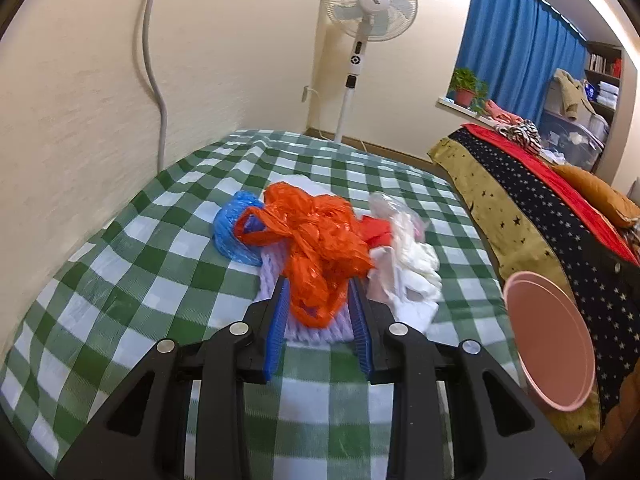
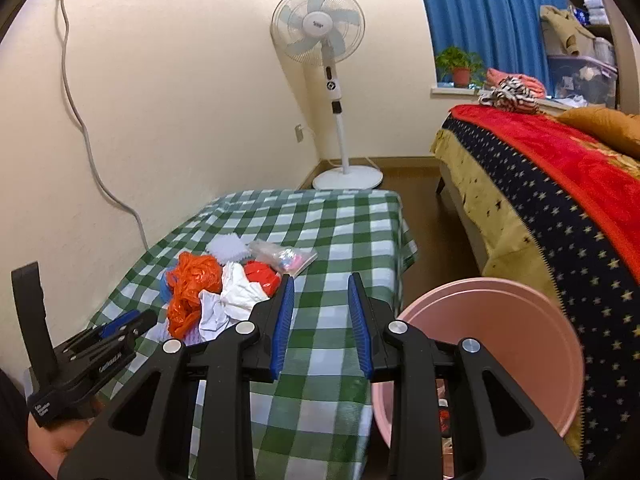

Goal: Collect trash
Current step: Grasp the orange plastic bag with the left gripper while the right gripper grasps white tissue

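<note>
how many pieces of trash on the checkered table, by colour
orange plastic bag: 1
blue plastic bag: 1
red wrapper: 1
white crumpled paper: 1
clear plastic bag: 1
lavender foam net: 2, the second one behind the pile
Total: 7 that I can make out; the pile may hide more.

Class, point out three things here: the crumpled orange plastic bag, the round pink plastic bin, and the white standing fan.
crumpled orange plastic bag [image 1: 316, 236], left wrist view, middle of its bunched folds
round pink plastic bin [image 2: 500, 332], right wrist view, bare inner wall
white standing fan [image 2: 318, 26], right wrist view, hub of the grille
</note>
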Tool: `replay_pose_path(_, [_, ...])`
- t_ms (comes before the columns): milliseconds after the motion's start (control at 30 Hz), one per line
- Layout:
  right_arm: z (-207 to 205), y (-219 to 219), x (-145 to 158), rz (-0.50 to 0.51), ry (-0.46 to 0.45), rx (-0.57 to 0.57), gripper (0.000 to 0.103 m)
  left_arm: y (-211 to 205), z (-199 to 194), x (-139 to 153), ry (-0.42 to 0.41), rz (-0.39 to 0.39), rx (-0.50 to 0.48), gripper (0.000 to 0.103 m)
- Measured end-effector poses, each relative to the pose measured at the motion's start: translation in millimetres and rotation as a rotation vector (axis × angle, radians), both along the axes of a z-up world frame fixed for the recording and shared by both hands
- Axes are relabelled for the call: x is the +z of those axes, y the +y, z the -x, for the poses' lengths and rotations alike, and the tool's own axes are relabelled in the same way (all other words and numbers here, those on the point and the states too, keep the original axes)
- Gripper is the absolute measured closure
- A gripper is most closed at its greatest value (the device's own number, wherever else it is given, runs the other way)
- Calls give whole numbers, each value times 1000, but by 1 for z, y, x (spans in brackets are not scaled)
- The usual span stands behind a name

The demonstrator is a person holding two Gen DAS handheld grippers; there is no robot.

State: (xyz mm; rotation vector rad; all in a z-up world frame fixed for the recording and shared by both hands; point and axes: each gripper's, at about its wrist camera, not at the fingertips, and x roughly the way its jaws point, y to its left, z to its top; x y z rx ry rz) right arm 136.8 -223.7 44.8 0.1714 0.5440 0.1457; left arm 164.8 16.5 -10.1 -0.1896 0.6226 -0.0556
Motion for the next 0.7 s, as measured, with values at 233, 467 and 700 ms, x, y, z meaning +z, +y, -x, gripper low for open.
replay_pose_path(233, [-23, 17, -17, -25, 27, 29, 74, 5, -19, -15, 42, 36, 12, 74])
replay_pose_path(467, [-48, 34, -33, -88, 71, 64, 74, 11, -31, -23, 67, 73, 14, 74])
replay_pose_path(700, [-76, 63, -43, -114, 103, 119, 52, 10, -36, -29, 98, 69, 4, 74])
